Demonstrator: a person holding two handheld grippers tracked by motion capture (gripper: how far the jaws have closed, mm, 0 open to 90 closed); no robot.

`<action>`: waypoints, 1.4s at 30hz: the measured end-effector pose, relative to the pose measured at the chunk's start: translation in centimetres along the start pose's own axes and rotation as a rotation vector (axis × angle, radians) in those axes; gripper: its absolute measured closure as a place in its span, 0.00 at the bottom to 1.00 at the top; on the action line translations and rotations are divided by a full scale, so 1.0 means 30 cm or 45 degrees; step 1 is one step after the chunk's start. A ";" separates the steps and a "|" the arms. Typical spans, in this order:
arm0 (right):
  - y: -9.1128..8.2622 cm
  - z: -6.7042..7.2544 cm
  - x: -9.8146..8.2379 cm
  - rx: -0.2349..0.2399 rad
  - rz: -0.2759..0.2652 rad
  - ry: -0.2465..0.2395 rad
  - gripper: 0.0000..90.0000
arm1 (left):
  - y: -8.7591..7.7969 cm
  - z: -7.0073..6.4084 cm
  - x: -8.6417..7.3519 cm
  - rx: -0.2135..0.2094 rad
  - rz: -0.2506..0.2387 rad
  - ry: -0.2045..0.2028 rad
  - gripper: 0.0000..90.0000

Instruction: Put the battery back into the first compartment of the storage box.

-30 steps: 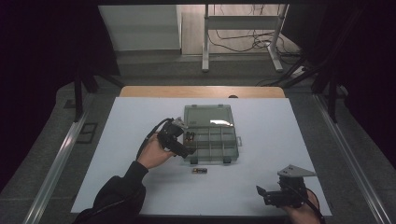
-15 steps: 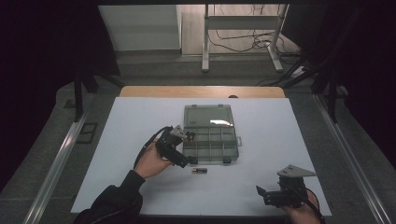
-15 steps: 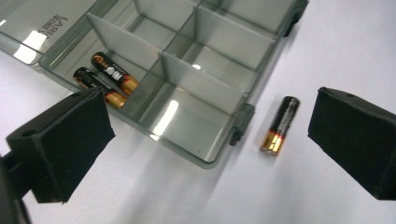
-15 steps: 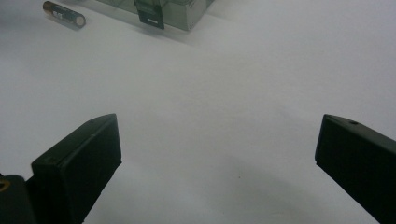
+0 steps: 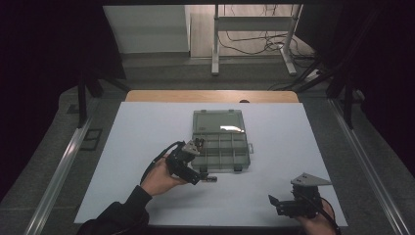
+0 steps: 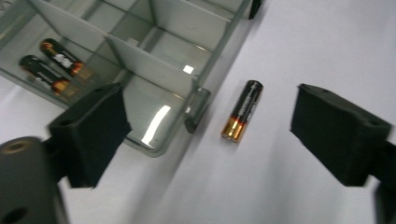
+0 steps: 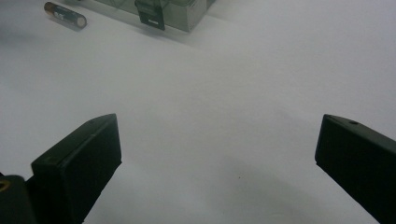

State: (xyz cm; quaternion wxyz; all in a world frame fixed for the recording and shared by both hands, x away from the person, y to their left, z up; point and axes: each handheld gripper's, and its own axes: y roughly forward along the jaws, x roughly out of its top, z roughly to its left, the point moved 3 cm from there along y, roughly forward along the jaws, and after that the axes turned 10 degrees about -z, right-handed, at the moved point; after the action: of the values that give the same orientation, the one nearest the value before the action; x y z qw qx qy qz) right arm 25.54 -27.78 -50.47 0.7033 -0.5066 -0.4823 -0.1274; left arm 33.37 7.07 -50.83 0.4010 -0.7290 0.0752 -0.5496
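Since a second ago my left gripper [image 6: 210,140] has dropped toward the loose black-and-copper battery [image 6: 242,110], centre frame, beside the clear plastic compartment box [image 5: 221,141]. Jaws spread; I should centre them across it. My right gripper [image 5: 288,203] idles open, lower right.

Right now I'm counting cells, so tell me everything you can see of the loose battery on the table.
The battery is a small cylinder, black with a copper-coloured end and faint print. It lies flat on the white table, just outside the clear box near its latch, apart from it. The left gripper hovers over it, jaws open on either side, not touching.
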 end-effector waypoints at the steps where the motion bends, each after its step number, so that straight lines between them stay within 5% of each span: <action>1: 0.000 0.000 0.000 0.000 0.000 0.001 0.00 | 0.002 -0.005 -0.002 -0.008 -0.002 0.005 0.21; 4: 0.000 0.000 0.000 0.001 0.000 0.001 0.00 | 0.009 -0.021 -0.005 -0.040 0.007 0.036 0.39; 12: 0.001 0.000 0.000 0.003 0.002 -0.002 0.00 | 0.055 -0.054 -0.015 -0.104 0.047 0.081 0.61; 30: 0.002 0.002 0.000 0.005 0.010 -0.008 0.01 | 0.153 -0.073 -0.036 -0.095 0.116 0.168 0.76; 34: 0.002 0.002 0.000 0.005 0.011 -0.009 0.01 | 0.155 -0.077 -0.035 -0.101 0.117 0.158 0.85; 42: 0.002 0.002 0.000 0.005 0.009 -0.008 0.01 | 0.153 -0.081 -0.031 -0.110 0.131 0.146 0.86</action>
State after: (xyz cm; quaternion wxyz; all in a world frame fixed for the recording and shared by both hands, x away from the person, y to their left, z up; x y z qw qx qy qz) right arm 25.55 -27.72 -50.52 0.7032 -0.5073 -0.4829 -0.1223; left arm 32.43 3.30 -54.39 0.3917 -0.7081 0.1591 -0.5655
